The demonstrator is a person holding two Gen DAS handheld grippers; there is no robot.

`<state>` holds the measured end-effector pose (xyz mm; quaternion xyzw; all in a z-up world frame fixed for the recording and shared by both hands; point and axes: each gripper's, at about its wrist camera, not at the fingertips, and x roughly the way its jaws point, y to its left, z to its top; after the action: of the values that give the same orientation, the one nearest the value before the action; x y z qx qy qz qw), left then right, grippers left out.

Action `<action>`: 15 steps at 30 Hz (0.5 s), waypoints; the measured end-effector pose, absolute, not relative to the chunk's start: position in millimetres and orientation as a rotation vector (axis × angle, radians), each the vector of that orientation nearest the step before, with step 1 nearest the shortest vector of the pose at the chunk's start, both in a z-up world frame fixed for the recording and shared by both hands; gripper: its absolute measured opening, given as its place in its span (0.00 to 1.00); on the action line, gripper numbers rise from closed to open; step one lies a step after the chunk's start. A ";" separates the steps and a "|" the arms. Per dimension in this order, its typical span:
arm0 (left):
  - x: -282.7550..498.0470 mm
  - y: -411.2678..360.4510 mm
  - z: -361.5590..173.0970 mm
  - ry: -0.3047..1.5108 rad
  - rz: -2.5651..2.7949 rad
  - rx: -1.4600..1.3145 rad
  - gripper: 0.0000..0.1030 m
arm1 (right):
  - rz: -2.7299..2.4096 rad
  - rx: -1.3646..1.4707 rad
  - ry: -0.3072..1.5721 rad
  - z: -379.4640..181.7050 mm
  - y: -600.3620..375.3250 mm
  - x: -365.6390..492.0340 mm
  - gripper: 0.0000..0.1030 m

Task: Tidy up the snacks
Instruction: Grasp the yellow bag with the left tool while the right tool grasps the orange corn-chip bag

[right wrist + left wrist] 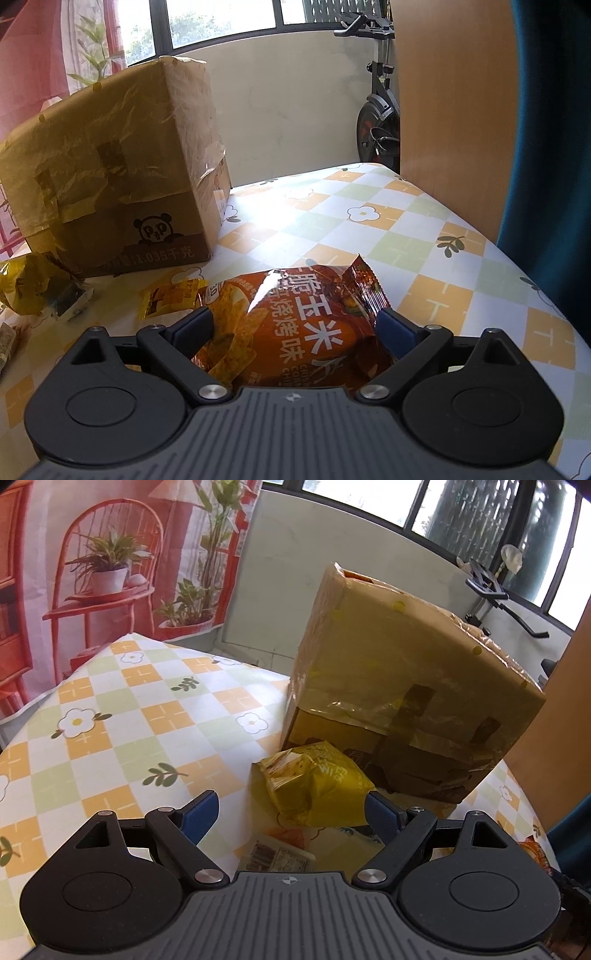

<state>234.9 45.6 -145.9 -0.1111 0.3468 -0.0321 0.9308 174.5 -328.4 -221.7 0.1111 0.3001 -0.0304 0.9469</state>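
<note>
A big table [110, 701] with a checked cloth of orange, green and white squares and little flowers filled most of both views. On it stood a big cardboard box [406, 686], wrapped in shiny yellow tape. From the right wrist view the same box [110, 166] showed a small panda drawing near its bottom edge. Behind the table were a pale wall and windows, and an exercise bike [380, 110] stood by the wall.

An orange corn chip bag [295, 332] lay on the table, well in front of the box. The right gripper [295, 332] sat around it with its two fingers spread wide, one on each side of the bag. The fingers looked very near the bag, but I could not tell if they were touching it. They were not squeezing it.

A crinkly yellow snack bag [314, 782] lay just in front of the box, touching or almost touching its bottom. The left gripper [291, 812] was wide apart too and held nothing. The yellow bag lay just past its fingertips, closer to the right finger.

A small yellow packet [166, 299] lay on the cloth between the yellow bag and the orange bag. A flat white packet with a barcode [277, 856] lay right under the left gripper.
</note>
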 end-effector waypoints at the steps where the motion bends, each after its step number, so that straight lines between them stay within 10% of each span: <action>1: 238.6 43.6 -147.0 0.714 -0.065 -0.219 0.85 | -0.061 0.227 0.608 -222.1 -328.6 174.0 0.94; 15: 299.1 37.5 -167.6 0.772 -0.063 -0.247 0.89 | -0.066 0.208 0.556 -233.2 -325.6 169.8 0.94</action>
<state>299.1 37.5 -167.6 -0.1200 0.3754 -0.0307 0.9186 169.8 -325.6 -233.2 0.1023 0.2739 -0.0327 0.9557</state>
